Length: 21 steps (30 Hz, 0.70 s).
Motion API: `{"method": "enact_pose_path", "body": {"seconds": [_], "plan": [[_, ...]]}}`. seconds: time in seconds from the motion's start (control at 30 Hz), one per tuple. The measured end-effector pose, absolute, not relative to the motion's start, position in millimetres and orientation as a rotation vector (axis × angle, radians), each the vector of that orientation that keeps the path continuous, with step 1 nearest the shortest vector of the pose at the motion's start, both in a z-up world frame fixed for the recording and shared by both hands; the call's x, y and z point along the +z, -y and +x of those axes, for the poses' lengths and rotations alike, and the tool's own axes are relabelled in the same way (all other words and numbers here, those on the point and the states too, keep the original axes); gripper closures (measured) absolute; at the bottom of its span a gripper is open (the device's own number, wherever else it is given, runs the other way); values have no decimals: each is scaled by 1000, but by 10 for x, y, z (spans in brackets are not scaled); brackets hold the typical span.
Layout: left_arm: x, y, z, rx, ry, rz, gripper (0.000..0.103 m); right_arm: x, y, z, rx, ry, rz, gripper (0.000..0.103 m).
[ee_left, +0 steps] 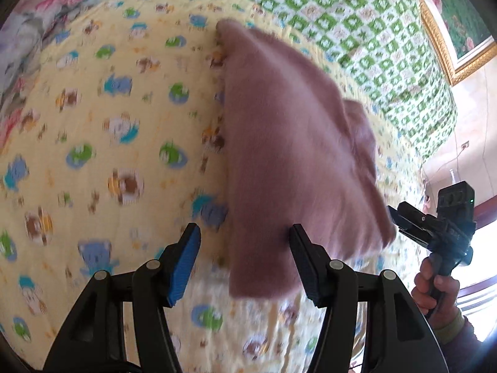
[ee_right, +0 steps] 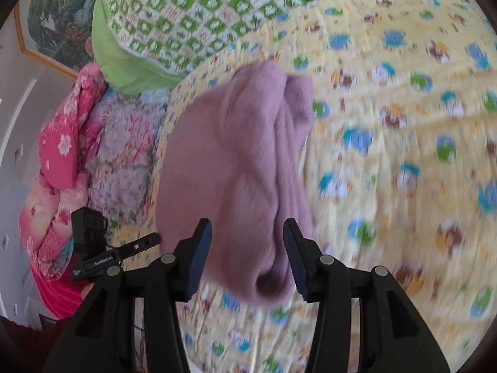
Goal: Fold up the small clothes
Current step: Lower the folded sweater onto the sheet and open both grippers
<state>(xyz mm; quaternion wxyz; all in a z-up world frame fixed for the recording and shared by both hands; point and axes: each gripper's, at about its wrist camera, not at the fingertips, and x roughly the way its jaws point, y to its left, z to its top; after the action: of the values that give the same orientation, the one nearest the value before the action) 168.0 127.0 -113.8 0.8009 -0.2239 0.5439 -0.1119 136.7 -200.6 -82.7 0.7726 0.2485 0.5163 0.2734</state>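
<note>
A small mauve knit garment lies folded on the yellow cartoon-print quilt. My left gripper is open, its jaws wide apart at the garment's near edge, holding nothing. In the right wrist view the same garment shows bunched folds on its right side. My right gripper is open, with the garment's near end lying between the jaws. The right gripper also shows in the left wrist view, held in a hand. The left gripper shows in the right wrist view. Both views are motion-blurred.
A green-and-white checked blanket lies at the far side of the bed. Pink floral bedding is piled beside the quilt. A gold-framed picture hangs on the wall.
</note>
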Motion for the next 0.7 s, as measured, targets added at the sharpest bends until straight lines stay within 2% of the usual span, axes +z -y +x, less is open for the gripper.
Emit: {"method": "enact_pose_path", "body": {"seconds": [0.1, 0.13, 0.17, 0.2, 0.47, 0.7], "plan": [[-1251, -1233, 1577, -249, -1194, -481, 43, -902, 1888, 1275, 596, -1150, 466, 56], [-1292, -1216, 1558, -246, -1207, -472, 43, -916, 1853, 1263, 596, -1158, 438, 81], [-1332, -1204, 1547, -241, -1218, -465, 43, -937, 1819, 1268, 586, -1174, 404, 94], [-1373, -1189, 1540, -235, -1232, -456, 43, -934, 1822, 1269, 574, -1169, 389, 96], [-1433, -1077, 1557, -216, -1261, -376, 41, -1228, 1934, 1315, 499, -1164, 379, 96], [-1199, -955, 1422, -195, -1220, -317, 43, -988, 1948, 1157, 476, -1108, 371, 88]]}}
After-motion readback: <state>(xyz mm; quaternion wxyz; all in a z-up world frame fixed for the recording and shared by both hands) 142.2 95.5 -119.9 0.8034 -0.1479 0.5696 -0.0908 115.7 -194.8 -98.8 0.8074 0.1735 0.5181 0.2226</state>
